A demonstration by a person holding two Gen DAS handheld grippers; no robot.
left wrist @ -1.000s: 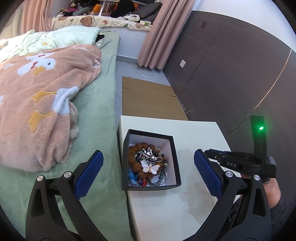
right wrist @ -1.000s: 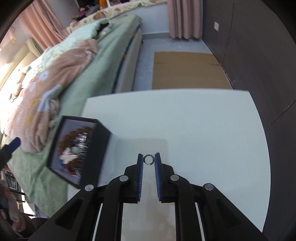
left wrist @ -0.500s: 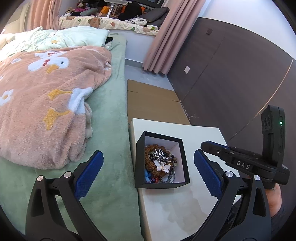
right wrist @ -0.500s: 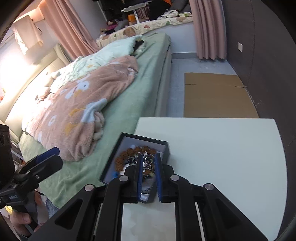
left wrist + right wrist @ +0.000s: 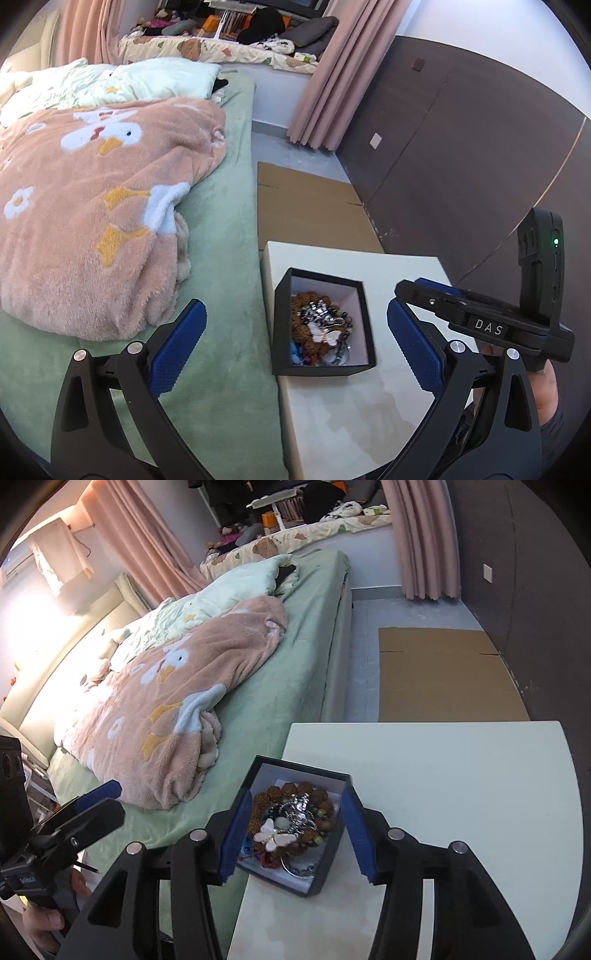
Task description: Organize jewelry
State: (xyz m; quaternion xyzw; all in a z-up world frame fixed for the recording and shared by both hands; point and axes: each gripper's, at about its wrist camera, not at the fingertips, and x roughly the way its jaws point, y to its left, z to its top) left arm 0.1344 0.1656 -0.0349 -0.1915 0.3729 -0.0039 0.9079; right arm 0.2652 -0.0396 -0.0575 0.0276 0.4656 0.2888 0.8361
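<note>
Since the right gripper hangs right over the black box, its jaws have just been opening with nothing between them, probably dropping something in. The jewelry pile sits between and below those 2 pads, while the left gripper waits wide open and empty.

Right gripper angled downward, jaws just opened, standing apart, nothing pressed between the pads. Left gripper angled downward, jaws wide apart, empty. A hand grips the right gripper's handle.
</note>
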